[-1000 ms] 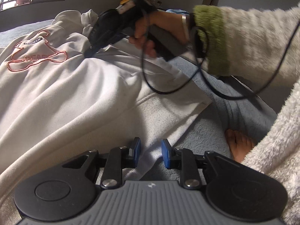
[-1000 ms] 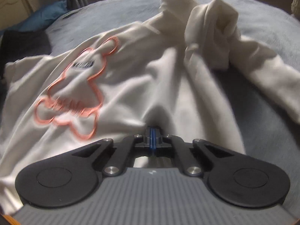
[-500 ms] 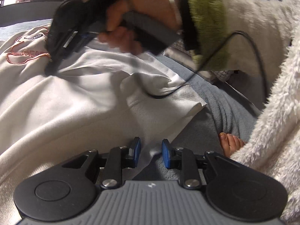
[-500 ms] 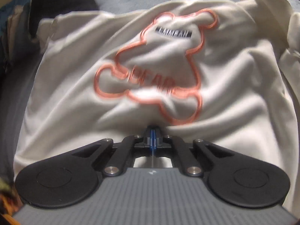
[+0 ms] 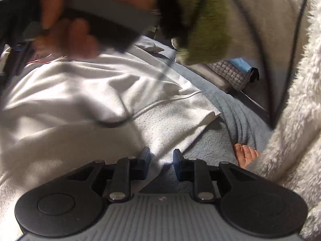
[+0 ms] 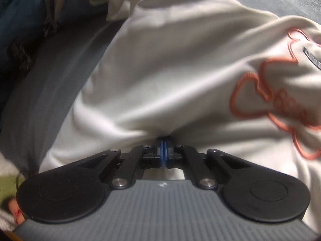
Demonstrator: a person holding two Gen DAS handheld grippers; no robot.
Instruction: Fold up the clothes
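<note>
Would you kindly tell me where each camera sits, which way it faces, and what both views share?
Left wrist: rides on the open left gripper, low over the white sweatshirt hem on the grey blanket; shows the right hand, fleece sleeve, bare toes.
Right wrist: rides on the right gripper, shut on the sweatshirt, facing its orange bear outline.
Shared: the sweatshirt and blanket.

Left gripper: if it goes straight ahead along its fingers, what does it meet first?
Probably the hem of the white sweatshirt, lying just ahead of the open left gripper on the grey-blue blanket. Depth is unclear.
</note>
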